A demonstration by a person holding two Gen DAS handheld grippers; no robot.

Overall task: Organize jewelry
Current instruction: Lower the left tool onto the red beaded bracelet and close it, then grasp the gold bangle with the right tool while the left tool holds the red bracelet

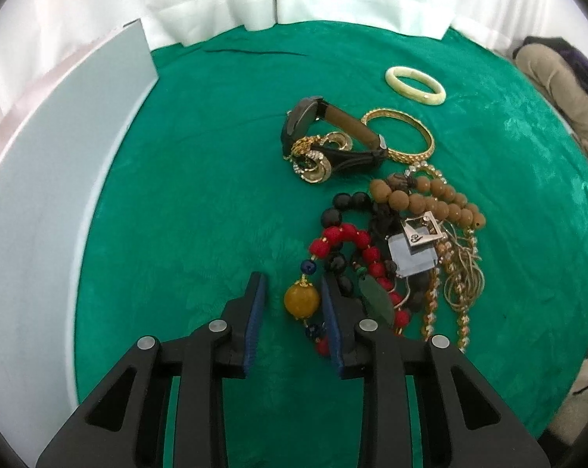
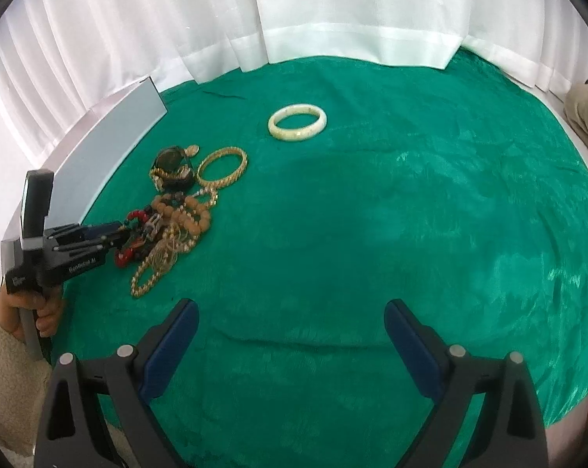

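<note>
Left gripper: fingers parted around the amber bead, not clamped.
Right gripper: spread wide, holding nothing, well apart from bead.
Cream bangle: alone, beyond bead.

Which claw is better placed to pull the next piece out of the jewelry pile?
Left, probably. The left claw is open at the near edge of the pile, with the amber bead between its fingers. The right claw is open over bare green cloth, away from the pile.

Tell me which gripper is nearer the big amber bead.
Left. The left gripper has its open fingers either side of the amber bead; the right gripper is open over bare green cloth, well away from the pile.
</note>
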